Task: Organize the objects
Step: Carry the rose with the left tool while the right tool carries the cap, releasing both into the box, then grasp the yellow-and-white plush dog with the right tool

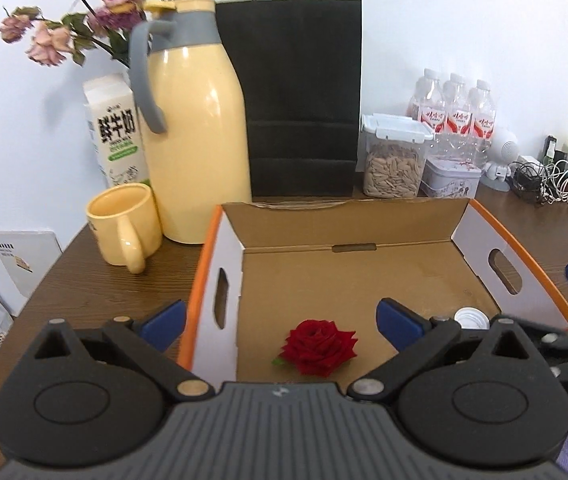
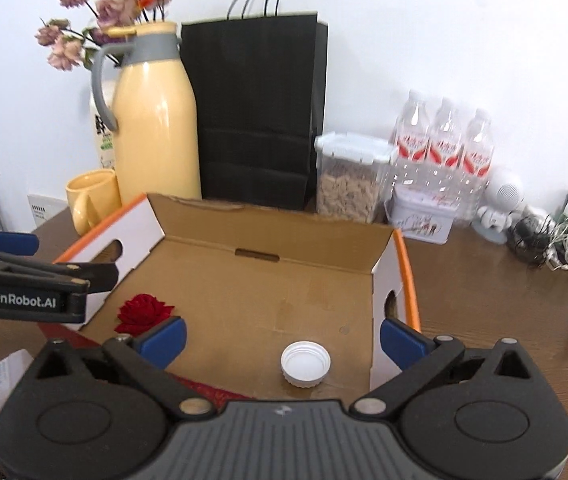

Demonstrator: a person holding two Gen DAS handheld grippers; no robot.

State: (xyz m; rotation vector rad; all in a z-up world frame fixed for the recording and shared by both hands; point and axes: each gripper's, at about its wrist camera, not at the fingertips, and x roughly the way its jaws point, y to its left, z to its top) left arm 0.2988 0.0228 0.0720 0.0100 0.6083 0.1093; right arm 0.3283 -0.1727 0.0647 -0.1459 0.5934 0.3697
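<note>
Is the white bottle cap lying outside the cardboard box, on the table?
No, the cap lies inside the box, on its floor.

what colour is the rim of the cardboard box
Orange, along the side edges of the cardboard box; clearest in the left wrist view.

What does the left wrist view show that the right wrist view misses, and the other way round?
Only the left wrist view: the milk carton's printed front, nearly hidden behind the jug in the other.

Only the right wrist view: the left gripper's branded side and the whole white cap.

Both: cardboard box, red rose, yellow jug, yellow mug, black bag. Each gripper's blue fingers stand open and empty.
</note>
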